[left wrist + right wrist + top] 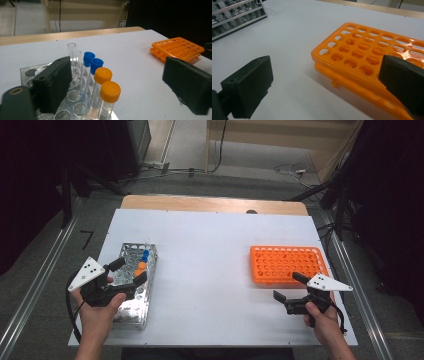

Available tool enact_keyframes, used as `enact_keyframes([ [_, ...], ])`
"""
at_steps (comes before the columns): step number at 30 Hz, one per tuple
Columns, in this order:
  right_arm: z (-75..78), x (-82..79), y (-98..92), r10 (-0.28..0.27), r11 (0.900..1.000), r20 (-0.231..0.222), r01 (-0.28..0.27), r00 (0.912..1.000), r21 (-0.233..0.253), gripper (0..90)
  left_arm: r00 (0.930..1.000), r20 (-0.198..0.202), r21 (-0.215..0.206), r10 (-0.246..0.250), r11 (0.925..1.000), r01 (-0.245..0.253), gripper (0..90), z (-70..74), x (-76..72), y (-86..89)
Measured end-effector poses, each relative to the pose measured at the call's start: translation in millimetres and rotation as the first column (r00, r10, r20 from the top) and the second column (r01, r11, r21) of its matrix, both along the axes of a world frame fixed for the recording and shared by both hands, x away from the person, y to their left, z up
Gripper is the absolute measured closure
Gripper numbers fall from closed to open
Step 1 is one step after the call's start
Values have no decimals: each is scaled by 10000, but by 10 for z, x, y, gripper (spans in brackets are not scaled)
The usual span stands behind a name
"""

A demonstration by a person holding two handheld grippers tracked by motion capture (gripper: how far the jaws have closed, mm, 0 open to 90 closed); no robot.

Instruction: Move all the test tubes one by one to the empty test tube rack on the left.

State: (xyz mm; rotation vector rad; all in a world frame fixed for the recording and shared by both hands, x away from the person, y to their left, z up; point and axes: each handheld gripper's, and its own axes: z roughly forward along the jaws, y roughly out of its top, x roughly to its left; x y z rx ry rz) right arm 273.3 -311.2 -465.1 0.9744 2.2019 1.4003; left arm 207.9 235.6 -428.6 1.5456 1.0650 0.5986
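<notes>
A metal tube rack [131, 305] stands at the table's left and holds two orange-capped tubes [108, 93], two blue-capped tubes [96, 65] and two uncapped clear tubes [76, 56]. My left gripper [131, 271] hovers open just over this rack, with the orange-capped tubes between its jaws in the left gripper view. An empty orange rack [287, 264] lies flat at the right. My right gripper [289, 286] is open at its near edge, one jaw over the rack's corner [362, 65], nothing held.
The white board [210, 270] covers most of the wooden table. Metal rails run along both sides of the table. Cables lie on the floor beyond the far edge.
</notes>
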Motion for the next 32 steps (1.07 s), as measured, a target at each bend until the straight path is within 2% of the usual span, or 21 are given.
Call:
enact_keyframes([
  [4,4,-1,-12,-69,10000,-14,69,10000,33,0,9995,170,-11,-265,9996,265,0,-5,-16,25],
  [8,5,5,-32,-127,9999,6,127,9999,75,0,9994,209,-178,-270,9995,273,0,-19,-23,56],
  [14,6,10,-57,-211,9997,10,210,9998,117,0,9996,170,213,-221,9995,217,0,-71,-131,78],
  [18,13,25,-92,-234,9996,124,232,9996,143,0,9996,251,-82,-102,9999,104,0,-96,-194,158],
  [23,23,36,-169,-413,9986,231,405,9989,348,0,9998,169,-140,-133,9998,136,0,-132,-178,179],
  [26,12,53,-229,-495,9977,268,482,9984,468,0,9998,50,-24,-169,9999,169,0,-158,-167,173],
  [32,4,83,-282,-602,9965,364,579,9975,610,0,9998,59,-176,-213,9996,214,0,-168,-162,198],
])
